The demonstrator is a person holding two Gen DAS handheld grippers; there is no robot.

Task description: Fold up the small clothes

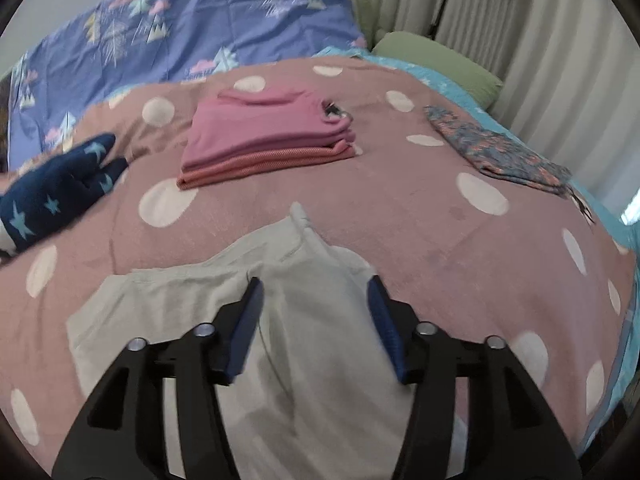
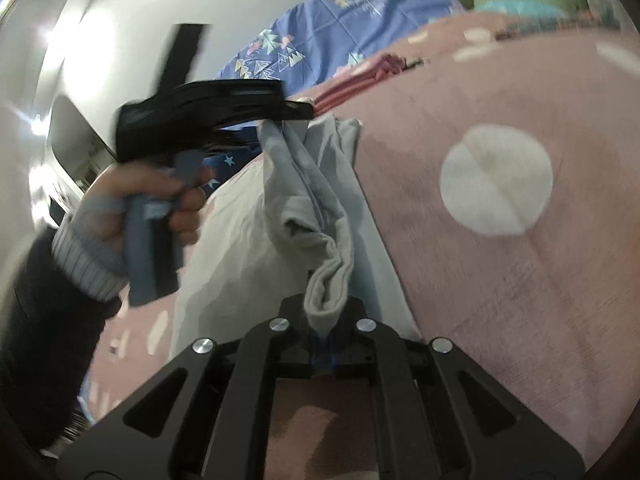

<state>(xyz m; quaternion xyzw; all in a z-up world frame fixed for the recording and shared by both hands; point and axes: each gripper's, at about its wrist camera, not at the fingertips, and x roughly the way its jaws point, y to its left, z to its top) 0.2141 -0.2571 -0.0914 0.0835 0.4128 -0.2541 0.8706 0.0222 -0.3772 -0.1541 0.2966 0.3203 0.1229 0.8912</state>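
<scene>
A pale grey garment (image 1: 280,320) lies spread on the pink dotted blanket (image 1: 400,208). My left gripper (image 1: 315,280) hovers just over it, jaws open, and nothing is pinched between the blue pads (image 1: 244,328). In the right wrist view the same grey garment (image 2: 320,208) is bunched into a ridge that runs up from my right gripper (image 2: 325,334), which is shut on its near end. The far end of the ridge rises to the tip of my left gripper (image 2: 298,114), held by a hand (image 2: 152,200) in a grey-cuffed sleeve.
A folded pink and coral stack (image 1: 268,136) sits further back on the blanket. A navy star-print garment (image 1: 56,196) lies at the left, a floral garment (image 1: 500,152) at the right. Behind are a blue patterned duvet (image 1: 192,28), a green pillow (image 1: 440,60) and curtains (image 1: 540,40).
</scene>
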